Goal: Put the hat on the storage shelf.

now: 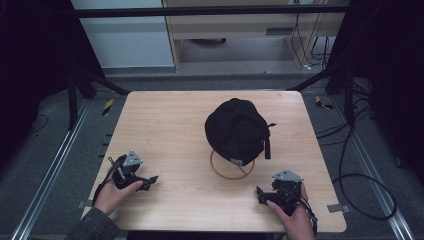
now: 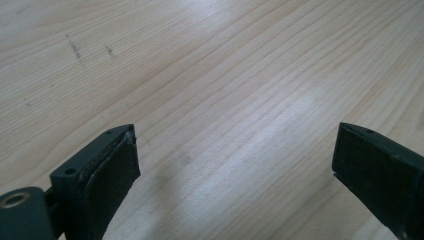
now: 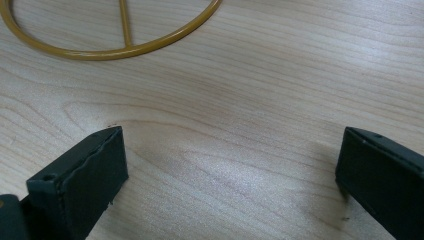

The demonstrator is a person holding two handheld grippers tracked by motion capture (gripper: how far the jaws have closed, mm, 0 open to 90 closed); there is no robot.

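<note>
Wooden table [image 1: 165, 125] carries one black cap [image 1: 236, 131] at centre, seated on a yellow wire stand [image 1: 231, 170] with a ring base; left gripper [image 1: 145, 183] rests near the front left edge, jaws spread wide, holding nothing; right gripper [image 1: 264, 195] at front right, likewise agape and empty, nearer the stand. Judged stage: approach not begun; next move calls for reaching forward to the cap.

Left gripper [image 1: 150, 181]: black body, grey triangular plate on top, dark cable trailing back, grey-green sleeve [image 1: 92, 227] behind. Right gripper [image 1: 262, 195]: same black build, grey plate.
</note>
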